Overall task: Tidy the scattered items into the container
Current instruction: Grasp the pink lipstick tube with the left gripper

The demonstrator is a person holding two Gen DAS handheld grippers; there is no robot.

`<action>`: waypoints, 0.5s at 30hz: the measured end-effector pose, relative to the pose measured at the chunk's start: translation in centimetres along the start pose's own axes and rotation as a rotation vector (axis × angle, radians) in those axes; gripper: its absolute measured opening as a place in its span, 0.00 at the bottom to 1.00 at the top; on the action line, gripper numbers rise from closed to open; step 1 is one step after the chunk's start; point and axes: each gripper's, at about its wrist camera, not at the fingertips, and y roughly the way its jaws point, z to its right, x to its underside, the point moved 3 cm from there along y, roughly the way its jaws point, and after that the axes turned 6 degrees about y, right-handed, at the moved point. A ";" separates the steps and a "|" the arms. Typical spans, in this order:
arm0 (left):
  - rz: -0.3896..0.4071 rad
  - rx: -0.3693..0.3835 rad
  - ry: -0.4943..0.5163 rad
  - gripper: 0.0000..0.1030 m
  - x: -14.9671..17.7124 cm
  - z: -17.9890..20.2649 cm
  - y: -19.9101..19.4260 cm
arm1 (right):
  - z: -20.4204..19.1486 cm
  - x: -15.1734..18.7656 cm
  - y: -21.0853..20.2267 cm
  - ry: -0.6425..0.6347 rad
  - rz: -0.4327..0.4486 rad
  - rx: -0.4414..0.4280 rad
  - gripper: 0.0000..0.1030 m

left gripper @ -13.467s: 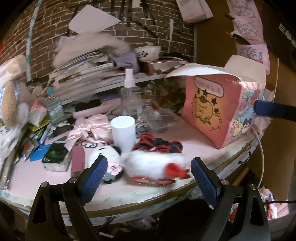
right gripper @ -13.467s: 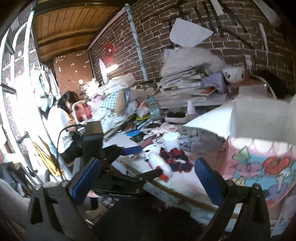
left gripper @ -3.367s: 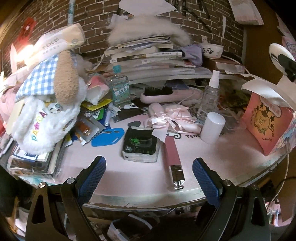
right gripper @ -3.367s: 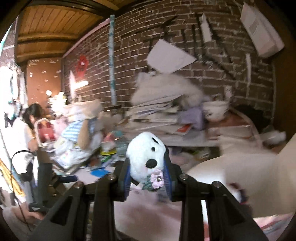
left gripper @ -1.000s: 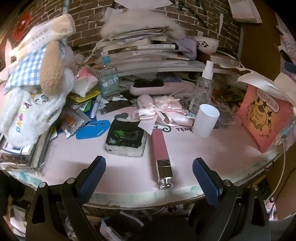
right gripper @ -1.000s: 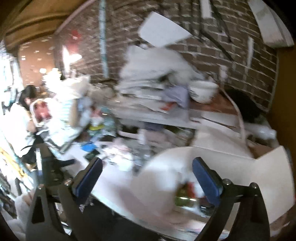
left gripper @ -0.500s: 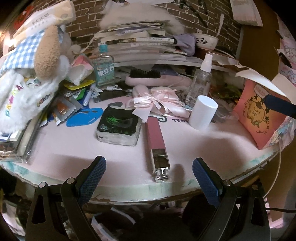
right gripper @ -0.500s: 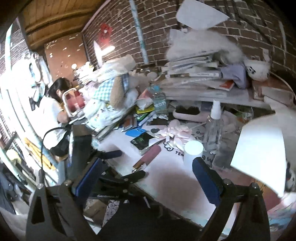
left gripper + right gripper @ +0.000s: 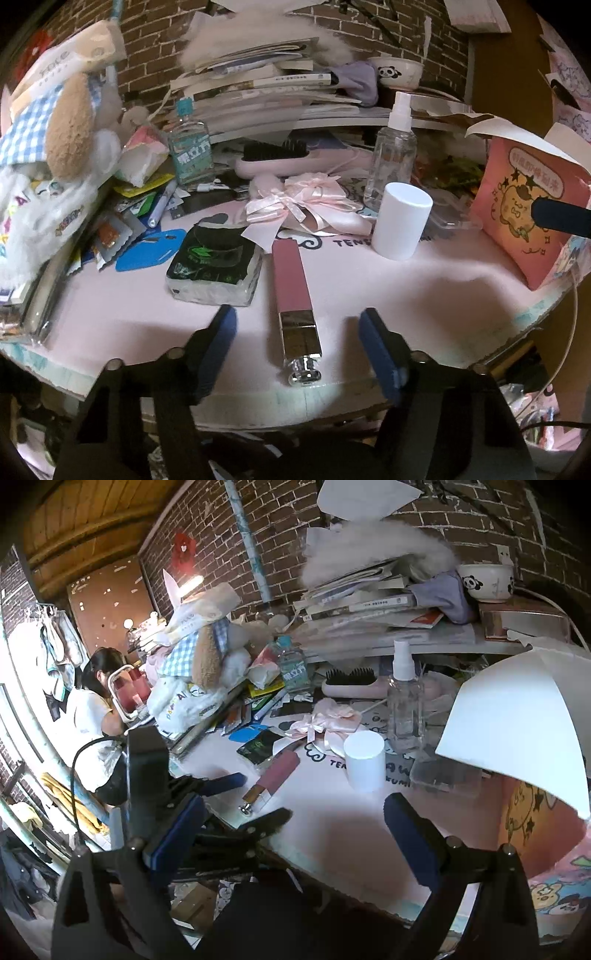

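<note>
A: Left gripper (image 9: 297, 328) jaws have just been closing, now half apart, straddling the metal cap end of the pink tube (image 9: 293, 291). Pads not touching it yet. Tube lies flat on the tabletop (image 9: 424, 295), cap at the near edge, lower centre of the left wrist frame.

B: Risk?

A: Cap is shiny and stepped, so I'd expect the pads to slip or pinch only the knob. Then the tube pivots and rolls off the edge, which is right there. Also the dark wipes pack (image 9: 214, 271) sits just left of the tube; the left pad could clip it.

B: Right side?

A: Right gripper (image 9: 295, 834) jaws wide apart, nothing in them, pointing down over the near edge. The pink box (image 9: 528, 206) sits far right of the left wrist frame, flap up. White cylinder (image 9: 400, 221) stands between tube and box, so a low carry could knock it.

B: Pose of left?

A: Tilted down at the tabletop, squared on the tube's long axis.
</note>
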 end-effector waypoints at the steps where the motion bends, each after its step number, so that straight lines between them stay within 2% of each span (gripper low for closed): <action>1: -0.001 -0.003 0.002 0.49 0.0 0.0 0.0 | -0.1 0.0 0.0 -0.004 0.000 0.001 0.94; 8: 0.000 0.007 0.009 0.22 -0.1 -0.1 -0.1 | -0.1 0.1 0.2 -0.002 -0.004 -0.002 0.94; 15: 0.000 0.025 0.014 0.12 -0.3 0.0 -0.1 | 0.1 0.2 0.3 0.000 -0.004 0.003 0.94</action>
